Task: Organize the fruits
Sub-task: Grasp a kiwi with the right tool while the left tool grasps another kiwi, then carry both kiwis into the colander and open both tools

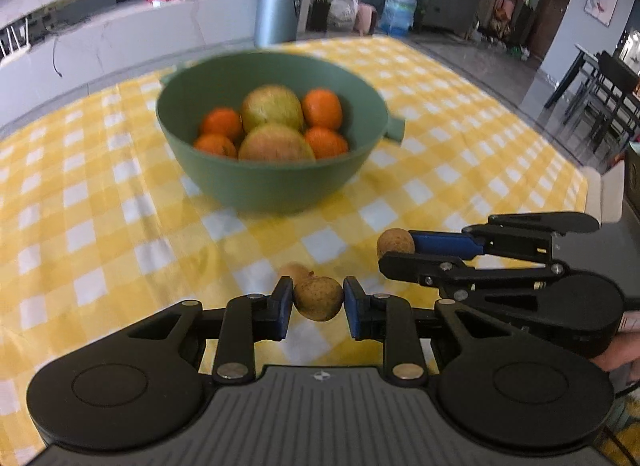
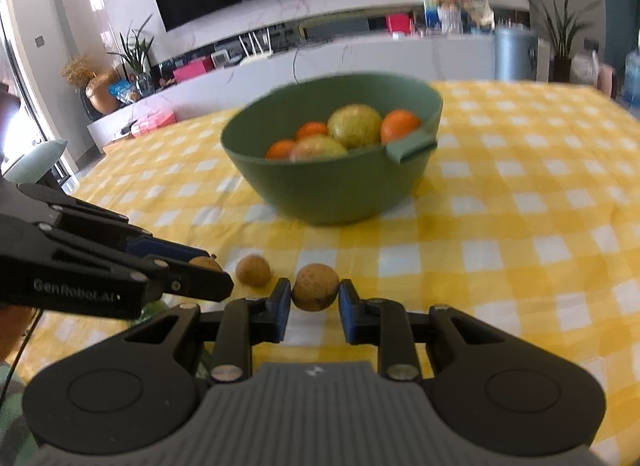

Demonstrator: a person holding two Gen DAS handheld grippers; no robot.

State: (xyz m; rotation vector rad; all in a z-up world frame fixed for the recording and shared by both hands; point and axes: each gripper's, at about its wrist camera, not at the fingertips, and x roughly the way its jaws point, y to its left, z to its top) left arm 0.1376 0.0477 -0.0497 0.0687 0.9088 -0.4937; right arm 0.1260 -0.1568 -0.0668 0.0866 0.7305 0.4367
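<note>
My left gripper point(image 1: 318, 293) is shut on a small brown round fruit point(image 1: 319, 300), held just above the yellow checked tablecloth. My right gripper point(image 2: 314, 293) is shut on a second brown fruit point(image 2: 315, 286); in the left wrist view the right gripper point(image 1: 394, 256) reaches in from the right with that fruit point(image 1: 395, 242) at its tips. A third brown fruit point(image 2: 253, 270) lies loose on the cloth between the two grippers. Beyond them stands a green bowl point(image 1: 224, 181) holding several oranges point(image 1: 322, 107) and two yellow-green apples point(image 1: 272, 105).
The tablecloth point(image 2: 520, 225) covers the whole table, with bare cloth right of the bowl point(image 2: 320, 197). A hand point(image 1: 624, 346) grips the right tool at the frame's edge. Cabinets, a grey bin point(image 1: 278, 11), plants and dark chairs point(image 1: 600, 93) stand beyond the table.
</note>
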